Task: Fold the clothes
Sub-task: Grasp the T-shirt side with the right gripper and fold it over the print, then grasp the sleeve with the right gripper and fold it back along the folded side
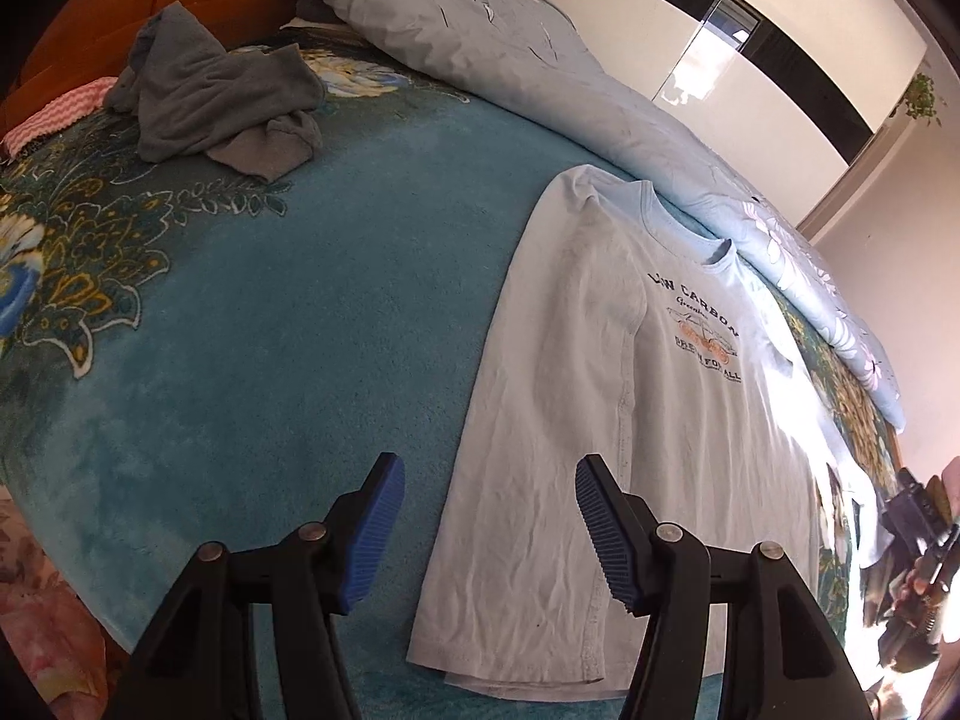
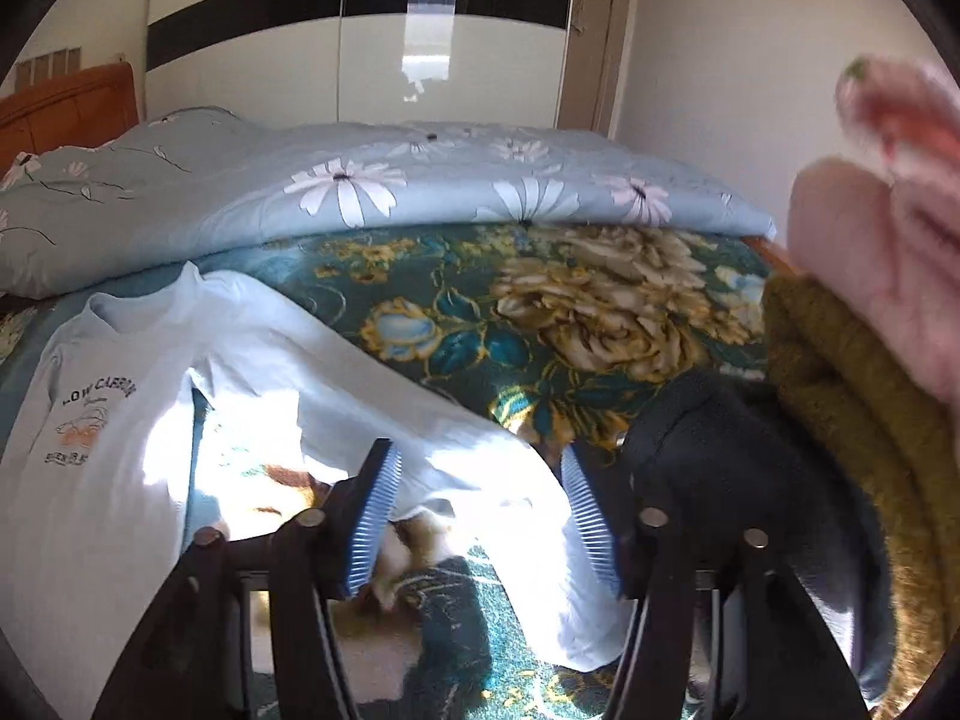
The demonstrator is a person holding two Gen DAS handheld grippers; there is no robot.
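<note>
Pointing collar-away: lengthwise shirt

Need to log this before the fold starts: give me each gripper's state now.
Left gripper: open, holding nothing, above the pale blue long-sleeved printed shirt.
Right gripper: open, holding nothing, over the shirt's sleeve.

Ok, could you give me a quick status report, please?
Both grippers, left and right, open, empty. Pale blue shirt flat, one sleeve folded in, other sleeve out. Grey garment well aside.

Right tool wide apart over pale shirt sleeve (sunlit) on floral blanket.
</note>
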